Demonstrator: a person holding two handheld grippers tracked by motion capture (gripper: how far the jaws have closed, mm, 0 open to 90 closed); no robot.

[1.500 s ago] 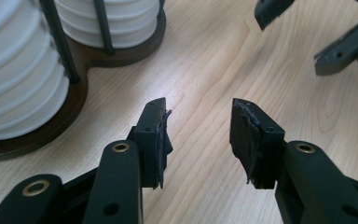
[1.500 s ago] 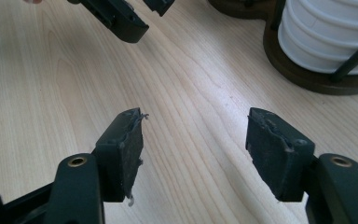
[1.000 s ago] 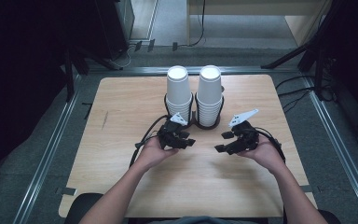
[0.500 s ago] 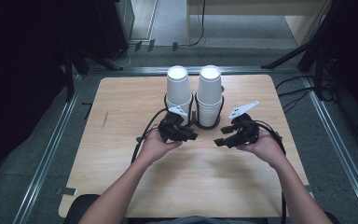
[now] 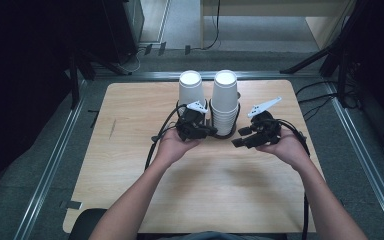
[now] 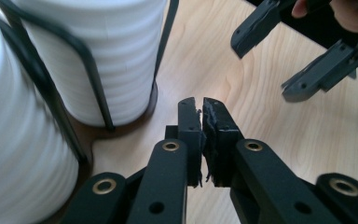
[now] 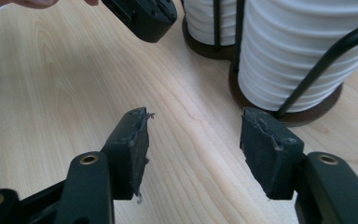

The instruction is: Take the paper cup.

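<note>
I had both tools low over the wooden table (image 5: 130,165), close in front of the cup holder (image 5: 230,134). Two stacks of white paper cups stood in that black wire rack at the far middle of the table: the left stack (image 5: 190,89) and the right stack (image 5: 225,102), side by side and upright.

My left gripper (image 5: 205,131) sat just beside the base of the rack, near the foot of the left stack. In the left gripper view its jaws were pressed together with nothing between them, the tips over bare wood next to the rack's dark base (image 6: 121,126).

My right gripper (image 5: 241,138) hung a little to the right of the rack, apart from it. In the right gripper view its jaws stood spread wide and empty over the table, with the right stack (image 7: 298,51) just ahead.
</note>
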